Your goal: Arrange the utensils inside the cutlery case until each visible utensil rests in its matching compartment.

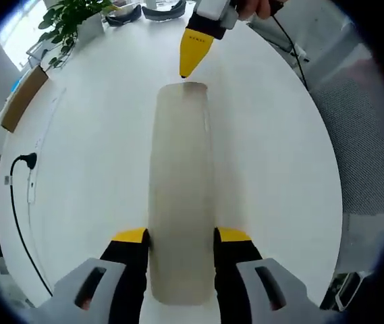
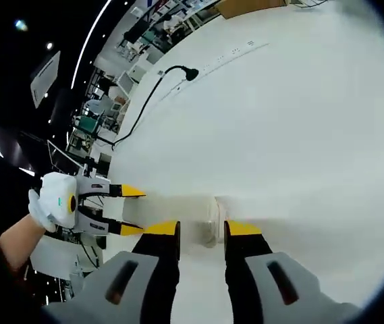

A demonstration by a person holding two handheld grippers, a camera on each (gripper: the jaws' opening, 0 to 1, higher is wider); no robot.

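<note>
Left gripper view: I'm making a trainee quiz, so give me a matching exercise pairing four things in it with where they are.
Things:
1. cutlery case
2. potted plant
3. black cable
4. right tool

Places:
a. yellow tip at the case's far end
b. between the left tool's jaws
c. top left of the view
d. trailing down the view's left side

Pairs: 1-b, 2-c, 3-d, 4-a

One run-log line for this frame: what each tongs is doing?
left tongs: shut on cutlery case, near end | right tongs: at case's far end, grip unclear | table: white | utensils: none seen
</note>
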